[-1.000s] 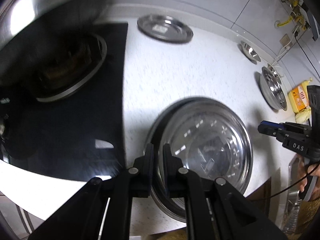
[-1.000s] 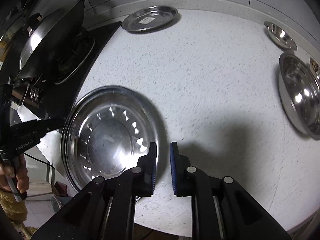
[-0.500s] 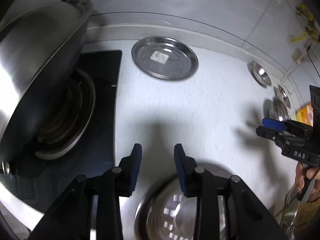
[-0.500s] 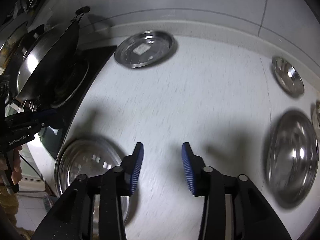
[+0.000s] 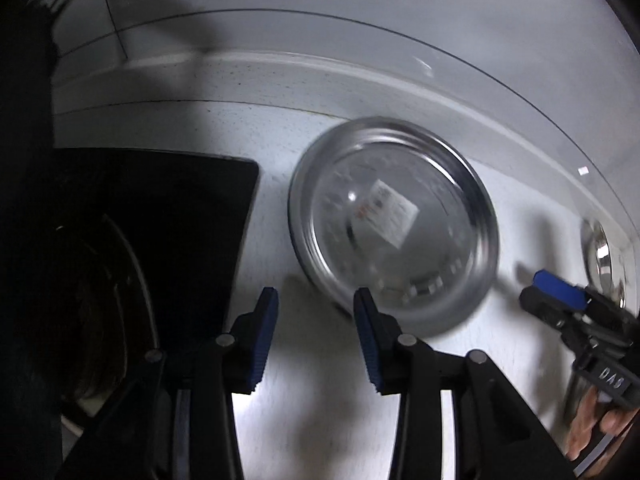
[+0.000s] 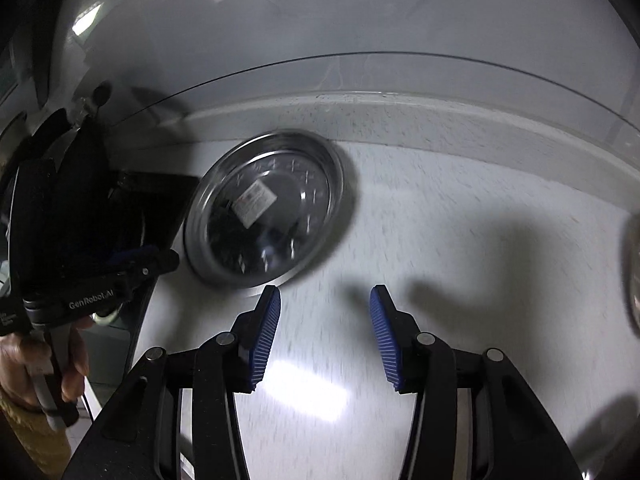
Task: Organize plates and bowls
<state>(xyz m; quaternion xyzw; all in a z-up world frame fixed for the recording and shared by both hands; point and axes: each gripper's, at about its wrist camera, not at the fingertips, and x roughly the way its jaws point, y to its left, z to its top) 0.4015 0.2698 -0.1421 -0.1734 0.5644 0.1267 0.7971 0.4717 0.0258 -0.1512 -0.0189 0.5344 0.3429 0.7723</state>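
Plate point(image 5: 394, 226) is what I see first: a round steel one with a white label stuck inside it, lying flat on the speckled white bench point(image 5: 316, 412) close to the raised back edge, in the centre of the left wrist view. My left gripper point(image 5: 316, 312) hovers just in front of it with its blue-padded fingers spread apart and holding nothing; the right-hand finger overlaps the plate's near rim in the picture, though I cannot tell whether it touches. In the right wrist view the same plate point(image 6: 266, 210) sits left of centre, and my right gripper point(image 6: 325, 308) is likewise spread wide and empty, its left finger tip just below the plate's lower rim. Left of the plate, the black glass stovetop point(image 5: 160, 220) fills the left side of the left wrist frame. At the right edge of that frame, a small steel bowl point(image 5: 600, 256) rests near the wall, well apart from the plate. Another steel dish point(image 6: 632, 272) is cut off by the right edge of the right wrist frame. Both views are blurred.
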